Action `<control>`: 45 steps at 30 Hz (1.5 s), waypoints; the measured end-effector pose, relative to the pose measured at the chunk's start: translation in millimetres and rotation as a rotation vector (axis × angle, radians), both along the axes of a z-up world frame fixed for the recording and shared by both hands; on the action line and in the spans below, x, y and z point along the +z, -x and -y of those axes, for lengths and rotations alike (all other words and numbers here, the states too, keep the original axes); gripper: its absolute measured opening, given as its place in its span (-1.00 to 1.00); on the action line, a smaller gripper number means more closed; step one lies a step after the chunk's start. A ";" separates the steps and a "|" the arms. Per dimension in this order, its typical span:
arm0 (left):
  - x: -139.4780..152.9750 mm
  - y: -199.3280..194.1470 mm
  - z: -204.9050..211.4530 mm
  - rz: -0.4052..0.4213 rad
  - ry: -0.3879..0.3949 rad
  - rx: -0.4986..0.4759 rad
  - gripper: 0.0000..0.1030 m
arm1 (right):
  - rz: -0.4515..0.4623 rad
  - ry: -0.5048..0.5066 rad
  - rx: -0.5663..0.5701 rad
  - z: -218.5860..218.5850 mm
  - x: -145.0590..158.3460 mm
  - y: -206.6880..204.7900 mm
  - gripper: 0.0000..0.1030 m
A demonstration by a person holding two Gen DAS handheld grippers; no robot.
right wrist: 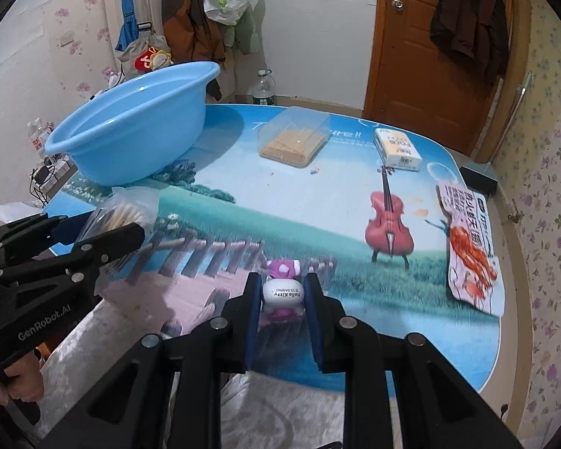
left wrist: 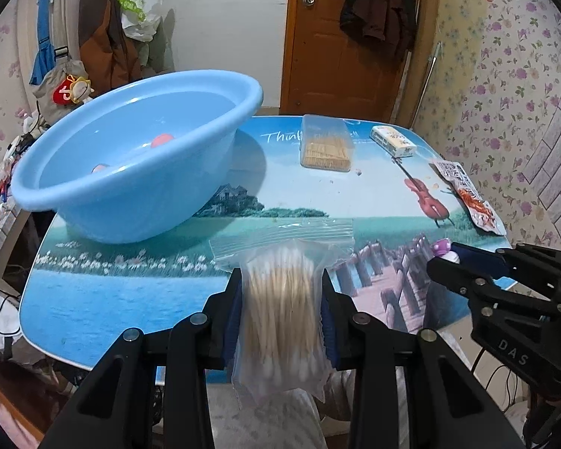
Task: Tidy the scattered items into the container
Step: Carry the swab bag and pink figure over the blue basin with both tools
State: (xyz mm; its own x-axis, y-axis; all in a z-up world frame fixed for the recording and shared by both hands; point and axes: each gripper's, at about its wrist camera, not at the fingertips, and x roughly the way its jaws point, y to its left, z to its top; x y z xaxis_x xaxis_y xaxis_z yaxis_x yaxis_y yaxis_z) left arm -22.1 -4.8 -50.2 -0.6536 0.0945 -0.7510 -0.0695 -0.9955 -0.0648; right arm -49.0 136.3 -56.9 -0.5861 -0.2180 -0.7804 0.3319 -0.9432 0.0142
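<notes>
The left gripper point(left wrist: 280, 299) pinches a clear bag of cotton swabs point(left wrist: 280, 299) above the desk's point(left wrist: 131, 299) near edge; the right gripper point(right wrist: 282, 295) is clamped on a small purple-and-white toy point(right wrist: 282, 292). Both loads look mid-carry. The blue basin point(left wrist: 131, 172) stands at the far left, so each must travel over its rim before release. A toothpick box point(left wrist: 327, 142), tissue pack point(left wrist: 392, 140) and snack packet point(left wrist: 471, 198) wait on the desk.

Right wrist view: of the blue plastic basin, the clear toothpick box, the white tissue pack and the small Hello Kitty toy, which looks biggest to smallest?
1. Round blue plastic basin
2. Clear rectangular toothpick box
3. White tissue pack and small white-and-purple Hello Kitty toy look alike; the toy sits nearest the camera, so unranked.
</notes>
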 end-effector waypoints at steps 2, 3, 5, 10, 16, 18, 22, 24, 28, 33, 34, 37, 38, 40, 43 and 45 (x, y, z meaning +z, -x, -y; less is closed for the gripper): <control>-1.8 -2.8 1.6 0.004 0.004 0.002 -0.34 | -0.001 0.007 -0.022 -2.9 0.0 -4.2 -0.53; -2.4 -3.9 2.0 0.005 0.006 0.003 -0.34 | -0.001 0.011 -0.034 -4.4 -0.4 -5.0 -0.53; -2.5 -6.6 3.2 0.005 0.009 0.004 -0.34 | -0.003 0.018 -0.065 -7.5 -0.9 -8.1 -0.53; 1.5 -11.3 8.6 -0.005 0.010 0.014 -0.34 | -0.011 0.027 -0.094 -11.0 0.9 -15.8 -0.53; 13.1 -15.6 12.5 -0.033 0.004 0.017 -0.34 | -0.032 0.029 -0.096 -11.7 9.5 -19.2 -0.53; 16.5 -17.2 12.8 -0.037 -0.001 0.009 -0.34 | -0.037 0.029 -0.093 -10.8 11.5 -20.4 -0.53; 24.8 -20.6 13.3 -0.056 0.004 0.001 -0.34 | -0.041 0.033 -0.090 -8.0 13.5 -19.6 -0.53; 28.5 -20.8 14.9 -0.064 0.010 0.001 -0.33 | -0.047 0.028 -0.084 -4.1 15.1 -18.7 -0.53; 36.7 -19.7 22.7 -0.079 0.015 0.015 -0.33 | -0.062 0.021 -0.070 4.1 19.8 -15.6 -0.53; 61.4 -16.3 38.5 -0.141 0.023 0.042 -0.33 | -0.099 0.014 -0.027 20.9 33.7 -11.0 -0.53; 68.8 -14.6 43.0 -0.158 0.025 0.046 -0.32 | -0.107 0.011 -0.018 24.8 36.3 -10.1 -0.53; 86.2 -8.6 54.7 -0.192 0.028 0.052 -0.32 | -0.119 0.014 -0.006 33.0 41.9 -4.8 -0.53; 93.0 -6.0 60.1 -0.209 0.034 0.059 -0.32 | -0.121 0.017 -0.005 34.7 43.2 -3.8 -0.53; 104.7 -0.9 70.5 -0.241 0.050 0.078 -0.32 | -0.126 0.018 0.001 38.6 45.1 -2.1 -0.53; 116.0 8.1 90.3 -0.264 0.051 0.115 -0.31 | -0.124 0.010 0.010 45.4 45.1 0.5 -0.53; 116.2 15.3 102.7 -0.265 0.065 0.141 -0.31 | -0.121 0.011 0.013 48.0 44.7 1.8 -0.53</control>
